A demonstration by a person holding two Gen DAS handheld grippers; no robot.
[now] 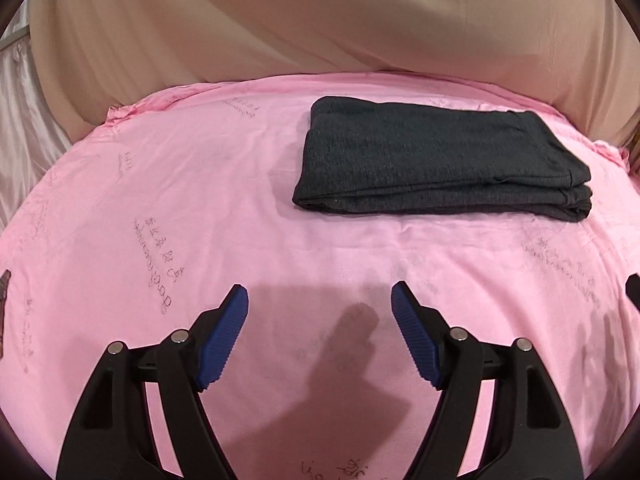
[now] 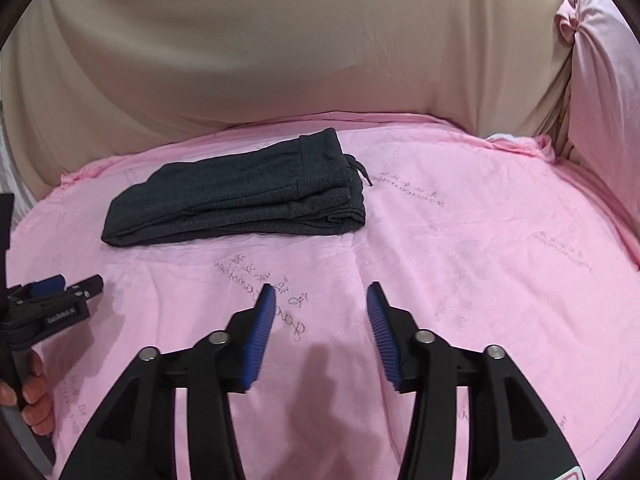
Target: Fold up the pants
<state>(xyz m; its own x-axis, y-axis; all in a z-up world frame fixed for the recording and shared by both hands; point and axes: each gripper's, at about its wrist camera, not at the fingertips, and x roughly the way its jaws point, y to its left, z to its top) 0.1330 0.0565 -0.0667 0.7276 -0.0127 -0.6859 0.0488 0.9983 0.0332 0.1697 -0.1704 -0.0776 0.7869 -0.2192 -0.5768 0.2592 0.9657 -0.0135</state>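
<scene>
We see the dark grey pants [image 1: 440, 160] lying folded into a compact, layered rectangle on a pink sheet [image 1: 180, 200] printed with faint script, toward its far edge and just in front of a beige draped cloth [image 1: 320, 20]. In the right wrist view the waistband and drawstring [image 2: 360, 170] face the right end of the bundle. Our left gripper [image 1: 319, 300] hovers over bare sheet nearer to us, its blue-padded fingers [image 1: 224, 340] spread apart and holding nothing, well apart from the pants. Our right gripper [image 2: 321, 300] hangs likewise, fingers [image 2: 260, 340] spread and empty. The left gripper and the hand [image 2: 34, 392] holding it show at the right wrist view's left edge.
</scene>
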